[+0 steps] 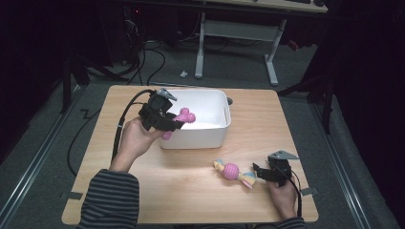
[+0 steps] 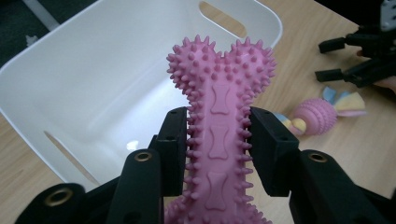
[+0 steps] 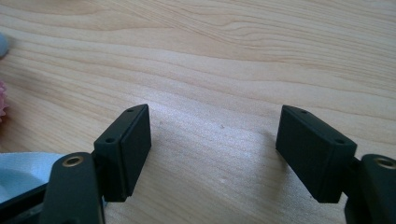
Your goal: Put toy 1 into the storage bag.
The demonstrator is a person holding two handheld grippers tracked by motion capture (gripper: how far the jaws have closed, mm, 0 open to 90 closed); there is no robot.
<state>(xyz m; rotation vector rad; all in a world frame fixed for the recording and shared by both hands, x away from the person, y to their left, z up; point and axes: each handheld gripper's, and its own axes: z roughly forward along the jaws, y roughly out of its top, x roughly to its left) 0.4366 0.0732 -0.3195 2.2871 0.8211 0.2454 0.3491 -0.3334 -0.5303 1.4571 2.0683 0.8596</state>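
One pink spiked bone toy, one white bin, one pink-ball rope toy, one wooden table.

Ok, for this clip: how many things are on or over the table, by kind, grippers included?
Pink spiky bone toy, clamped in the left gripper over the tub: 1
Pink ball toy with pastel ends, lying on the table: 1
White tub: 1
Grippers, the left one and the right gripper, whose jaws stand apart: 2
Total: 5
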